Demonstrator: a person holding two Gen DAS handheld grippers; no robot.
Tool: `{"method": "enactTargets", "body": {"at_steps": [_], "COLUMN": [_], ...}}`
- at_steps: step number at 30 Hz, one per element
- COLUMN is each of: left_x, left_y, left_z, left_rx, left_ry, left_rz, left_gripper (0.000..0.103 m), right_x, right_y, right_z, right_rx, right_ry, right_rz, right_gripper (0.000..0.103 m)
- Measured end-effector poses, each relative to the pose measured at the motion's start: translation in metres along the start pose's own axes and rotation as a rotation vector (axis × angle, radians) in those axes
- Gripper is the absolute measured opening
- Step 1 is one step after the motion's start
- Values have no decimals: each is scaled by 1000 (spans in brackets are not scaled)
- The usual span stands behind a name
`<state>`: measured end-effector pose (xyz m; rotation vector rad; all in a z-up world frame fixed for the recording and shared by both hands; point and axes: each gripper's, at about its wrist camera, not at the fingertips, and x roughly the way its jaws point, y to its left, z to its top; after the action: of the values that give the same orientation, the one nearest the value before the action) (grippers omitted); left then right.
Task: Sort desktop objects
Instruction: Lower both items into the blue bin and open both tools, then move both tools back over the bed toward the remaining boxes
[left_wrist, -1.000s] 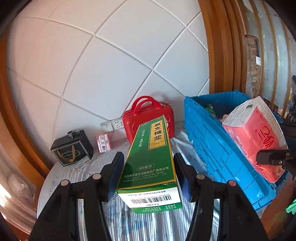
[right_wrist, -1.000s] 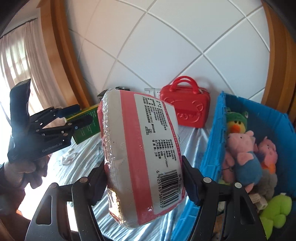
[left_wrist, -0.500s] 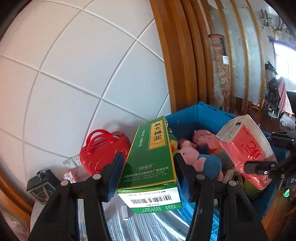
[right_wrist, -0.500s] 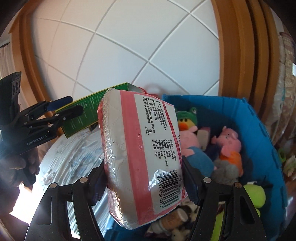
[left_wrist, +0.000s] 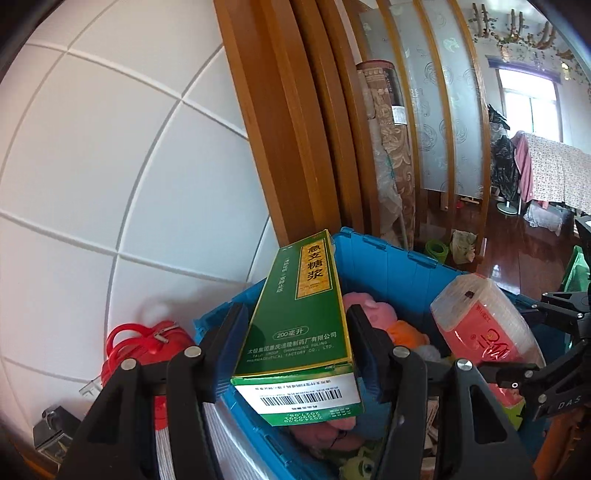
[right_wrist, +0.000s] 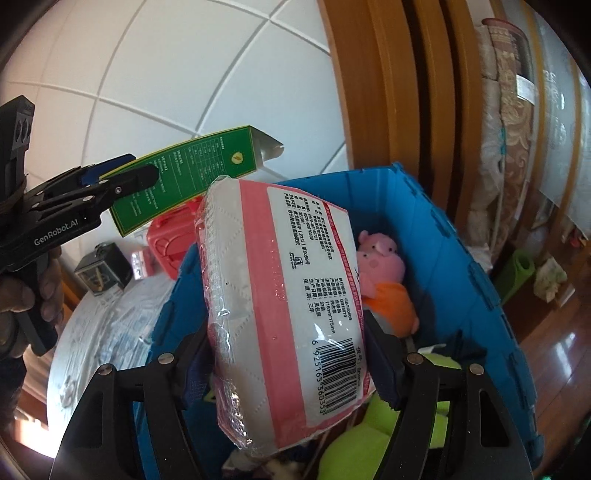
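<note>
My left gripper (left_wrist: 295, 347) is shut on a tall green medicine box (left_wrist: 301, 317) and holds it above the near rim of the blue crate (left_wrist: 399, 266). It also shows in the right wrist view (right_wrist: 195, 173). My right gripper (right_wrist: 291, 354) is shut on a pink and white tissue pack (right_wrist: 284, 306) held above the crate (right_wrist: 436, 236). The pack also shows in the left wrist view (left_wrist: 484, 336). Several plush toys lie in the crate, among them a pink pig (right_wrist: 380, 262) and a green toy (right_wrist: 373, 435).
A red case (left_wrist: 147, 343) and a black box (right_wrist: 105, 267) stand on the cloth-covered table (right_wrist: 107, 332) left of the crate. A white tiled wall and a wooden frame stand behind. Wooden floor lies to the right.
Both grippers have swung right with their loads, from above the table to above the blue crate. The red case has slid to the left of the views.
</note>
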<state>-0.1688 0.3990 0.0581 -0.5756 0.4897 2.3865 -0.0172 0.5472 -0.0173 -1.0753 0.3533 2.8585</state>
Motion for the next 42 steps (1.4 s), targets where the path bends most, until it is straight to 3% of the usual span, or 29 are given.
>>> {"method": "enactTargets", "body": {"at_steps": [2,3,4,6,14,20,30,38,42], "left_x": [15,19,21,24,18,-3,-61,-121,-143], "left_y": [-4,-5,-2,3,32,59,137,236,292], "left_z": [7,8,7,3,-33,-66,-153,-252,-309], "left_rx": [7,4,-9,-31,-33,-92,-237,-325,-343], "left_ry": [26,31,32,35,89,109,147,185,219], "left_rz": [-24,-15,-17,-22,15,64,194,303,338], "left_gripper": [57,63,77,81,81,81,81,81,81], "right_x": [0,0,0,1,19,31,43,63,97], "right_y": [-7,-11,-14,-18,-19,12,101,215,284], "right_z": [9,13,17,22,24,27,26,14,2], "right_rx": [13,17,22,26,30,-26,-153,-255,-283], "right_ry": [-29,-45,-58,-74,-37,-23,12,32,58], "right_rz": [-42,-69,-87,-83,-57,-14,50,71,56], "right_gripper": [87,93,103,102,102,102,102,102,102]}}
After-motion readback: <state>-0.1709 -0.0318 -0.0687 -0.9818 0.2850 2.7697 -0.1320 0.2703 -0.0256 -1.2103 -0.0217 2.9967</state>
